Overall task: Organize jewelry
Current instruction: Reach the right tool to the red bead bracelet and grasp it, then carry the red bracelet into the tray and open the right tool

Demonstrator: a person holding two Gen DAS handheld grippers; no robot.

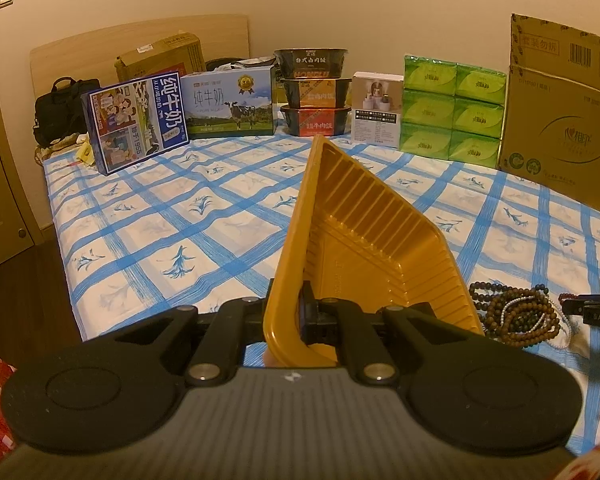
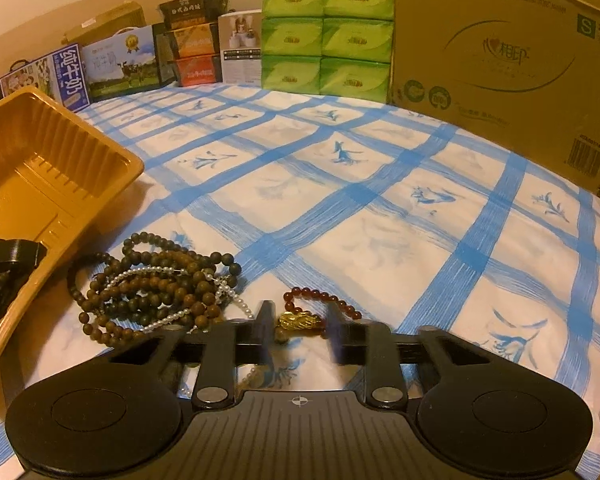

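Fingers of the right gripper [image 2: 299, 330] stand either side of the gold charm on the red bead bracelet [image 2: 325, 300], jaws partly open and not visibly pressing; they should close squarely on the charm, clear of the tangled brown and pearl beads [image 2: 156, 280] beside it. Further left, the left gripper [image 1: 296, 316] is clamped on the rim of the tilted yellow tray [image 1: 364, 236], best kept steady to receive the bracelet

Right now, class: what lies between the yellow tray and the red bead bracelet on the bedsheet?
In the right wrist view, a tangled pile of brown bead strands with a pearl string lies between the yellow tray and the red bead bracelet.
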